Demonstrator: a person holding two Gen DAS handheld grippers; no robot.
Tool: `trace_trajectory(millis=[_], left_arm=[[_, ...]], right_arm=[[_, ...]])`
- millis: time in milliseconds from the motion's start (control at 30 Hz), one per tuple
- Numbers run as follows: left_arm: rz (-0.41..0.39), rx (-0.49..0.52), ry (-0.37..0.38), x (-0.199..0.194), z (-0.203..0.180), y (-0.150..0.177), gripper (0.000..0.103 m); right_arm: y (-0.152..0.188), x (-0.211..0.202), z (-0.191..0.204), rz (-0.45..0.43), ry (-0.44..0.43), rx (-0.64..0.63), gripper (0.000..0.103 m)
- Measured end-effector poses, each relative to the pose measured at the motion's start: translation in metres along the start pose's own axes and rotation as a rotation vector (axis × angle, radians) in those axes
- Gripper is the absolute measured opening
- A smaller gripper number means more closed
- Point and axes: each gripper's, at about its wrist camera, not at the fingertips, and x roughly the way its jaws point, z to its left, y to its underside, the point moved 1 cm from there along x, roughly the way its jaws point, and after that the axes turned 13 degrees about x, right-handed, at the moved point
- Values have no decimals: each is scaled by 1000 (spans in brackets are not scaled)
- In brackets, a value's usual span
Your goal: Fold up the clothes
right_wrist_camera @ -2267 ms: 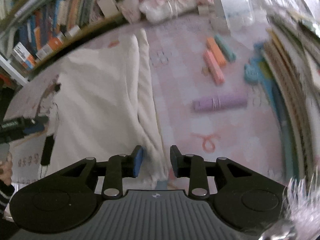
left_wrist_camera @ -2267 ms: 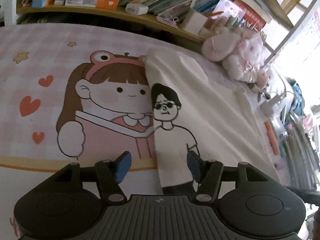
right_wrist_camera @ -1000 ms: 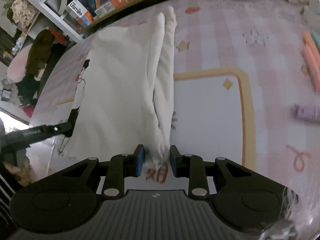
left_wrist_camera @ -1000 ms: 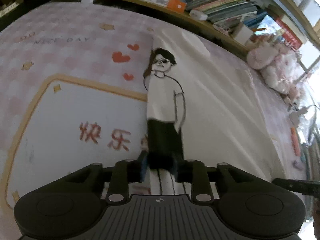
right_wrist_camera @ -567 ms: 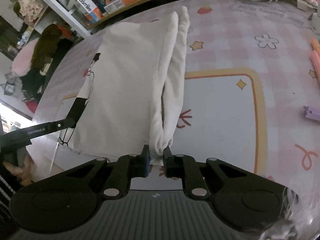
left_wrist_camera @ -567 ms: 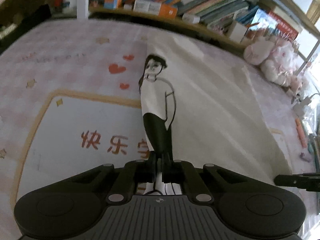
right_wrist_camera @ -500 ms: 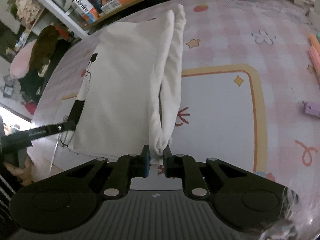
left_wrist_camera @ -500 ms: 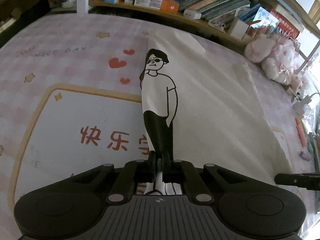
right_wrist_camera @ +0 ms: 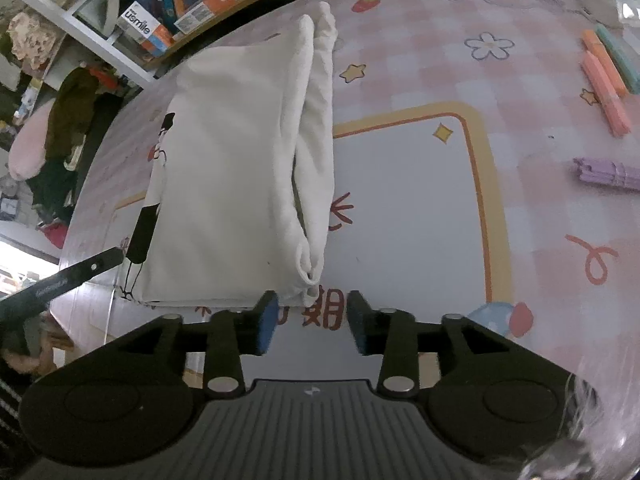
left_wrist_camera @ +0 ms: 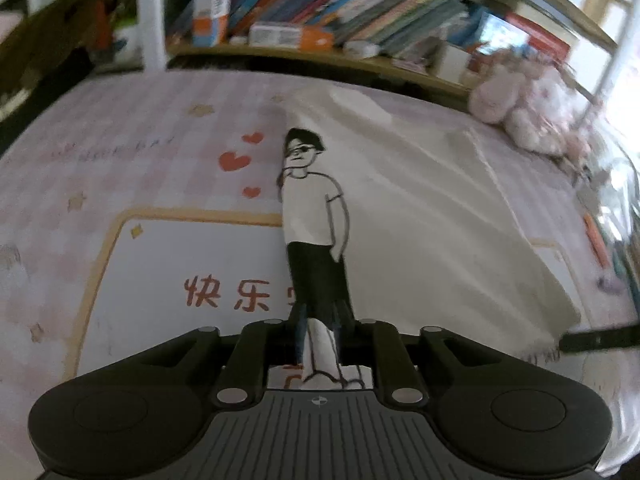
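A folded white T-shirt (left_wrist_camera: 420,216) with a black cartoon figure printed along its left edge lies on the pink mat. My left gripper (left_wrist_camera: 318,332) has its jaws a little apart around the shirt's near left corner, and the fabric still lies between the fingers. In the right wrist view the same shirt (right_wrist_camera: 232,176) lies lengthwise with rolled folds on its right side. My right gripper (right_wrist_camera: 312,322) is open and empty, just short of the shirt's near right corner. The left gripper's finger shows there as a dark bar (right_wrist_camera: 76,274).
The pink checked play mat (right_wrist_camera: 420,208) has a white panel with an orange border. Bookshelves (left_wrist_camera: 320,28) line the far side. Plush toys (left_wrist_camera: 516,116) sit far right. Orange and teal blocks (right_wrist_camera: 604,88) and a purple block (right_wrist_camera: 606,172) lie right.
Both grippers closed on the shirt's near corners and drew it toward me. Now the right gripper has opened and let go of its corner; the left jaws have parted slightly.
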Motion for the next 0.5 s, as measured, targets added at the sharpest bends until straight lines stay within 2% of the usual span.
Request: trace_trajectory(millis=[33,200,267,300,333,500], left_arm=[[-2,24,-3,-3,-3,0,32],[-1,133,19,-10,-27,3,33],[-13,176,11,-11,-35,4,48],[-18,197,7,-12,-39,5,65],[-24,219,3,-12,-43,6,69],[-52,327,-17,-15,-63,10,73]], right_arm=[[0,-2,0,6,1,2,46],[2,-11,1,26,2,21,57],[3,-13,1,24,0,30,58],[3,-14,1,21,0,34,59],[2,-14,0,17,0,38,59],[-6,-10,-1,7,-17,77,59]])
